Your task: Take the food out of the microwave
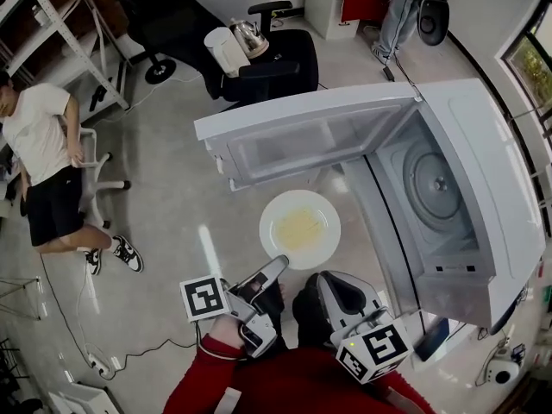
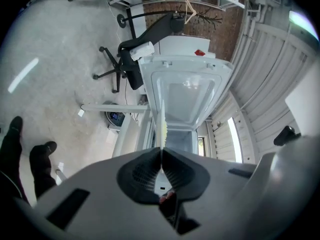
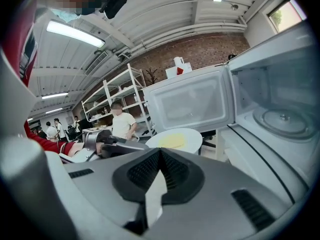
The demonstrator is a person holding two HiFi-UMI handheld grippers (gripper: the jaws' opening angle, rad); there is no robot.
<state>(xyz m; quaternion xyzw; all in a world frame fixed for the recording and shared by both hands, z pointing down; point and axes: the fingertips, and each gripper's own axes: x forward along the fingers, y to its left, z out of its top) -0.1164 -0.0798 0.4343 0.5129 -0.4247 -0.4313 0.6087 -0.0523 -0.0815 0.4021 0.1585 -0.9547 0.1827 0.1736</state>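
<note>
A white plate (image 1: 299,229) with yellow food hangs in the air in front of the open white microwave (image 1: 492,179), outside its cavity. My left gripper (image 1: 280,264) is shut on the plate's near rim; in the left gripper view the plate (image 2: 162,129) runs edge-on out of the closed left gripper (image 2: 161,156). The microwave door (image 1: 302,141) is swung wide to the left. Its glass turntable (image 1: 435,184) is bare. My right gripper (image 1: 321,281) sits just right of the left one, below the plate, shut on nothing. From the right gripper (image 3: 160,156) the plate (image 3: 175,140) shows ahead, apart from it.
A black office chair (image 1: 276,63) carrying a kettle (image 1: 248,34) and a white jug (image 1: 226,50) stands beyond the door. A person (image 1: 43,153) sits at the left by metal shelving (image 1: 60,33). Cables (image 1: 103,360) trail on the floor.
</note>
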